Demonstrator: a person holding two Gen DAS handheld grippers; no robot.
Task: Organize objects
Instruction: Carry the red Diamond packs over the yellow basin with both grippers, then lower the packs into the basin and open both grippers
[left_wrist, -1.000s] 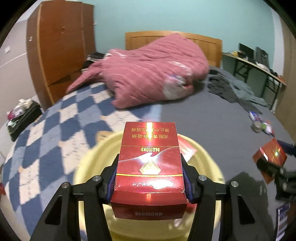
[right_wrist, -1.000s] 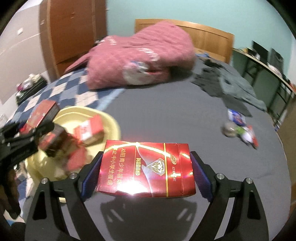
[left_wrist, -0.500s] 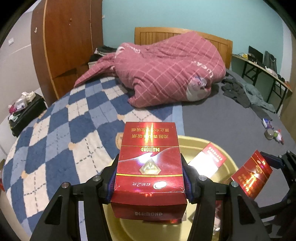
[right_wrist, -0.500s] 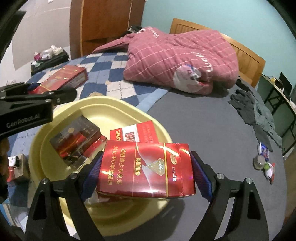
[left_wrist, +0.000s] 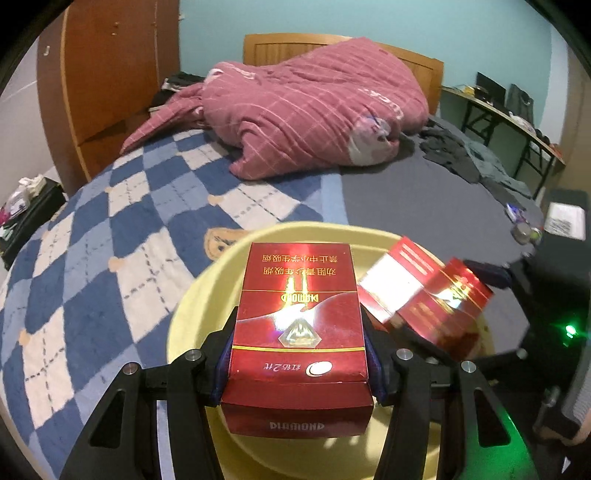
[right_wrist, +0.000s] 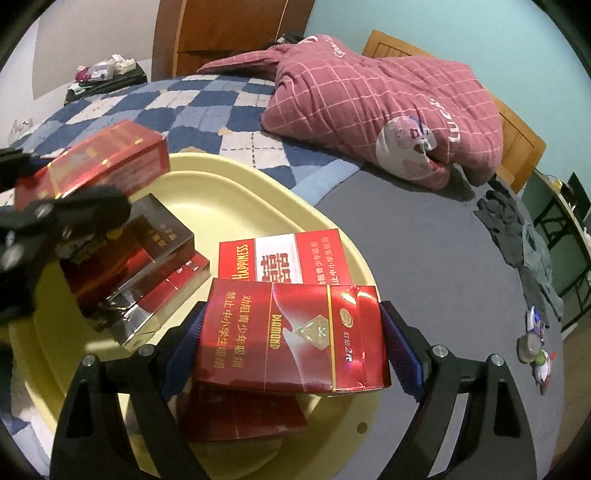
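Observation:
A pale yellow basin (right_wrist: 295, 206) sits on the bed and holds several red cigarette cartons, among them a red and white carton (right_wrist: 284, 258) and a dark glossy carton (right_wrist: 147, 258). My left gripper (left_wrist: 299, 339) is shut on a red Diamond carton (left_wrist: 299, 310) and holds it above the basin (left_wrist: 199, 288). My right gripper (right_wrist: 291, 339) is shut on another red Diamond carton (right_wrist: 291, 339), held over the basin's near right side. That carton also shows in the left wrist view (left_wrist: 454, 295), and the left one in the right wrist view (right_wrist: 103, 158).
A crumpled pink quilt (left_wrist: 314, 110) lies at the head of the bed. A blue and white checked blanket (left_wrist: 92, 258) covers the left side and a grey sheet (right_wrist: 424, 251) the right. Dark clothes (right_wrist: 517, 229) and small items (right_wrist: 535, 343) lie at the right.
Both grippers have moved in over the basin with their cartons. The right one has come from the grey sheet on the right to the basin's near side.

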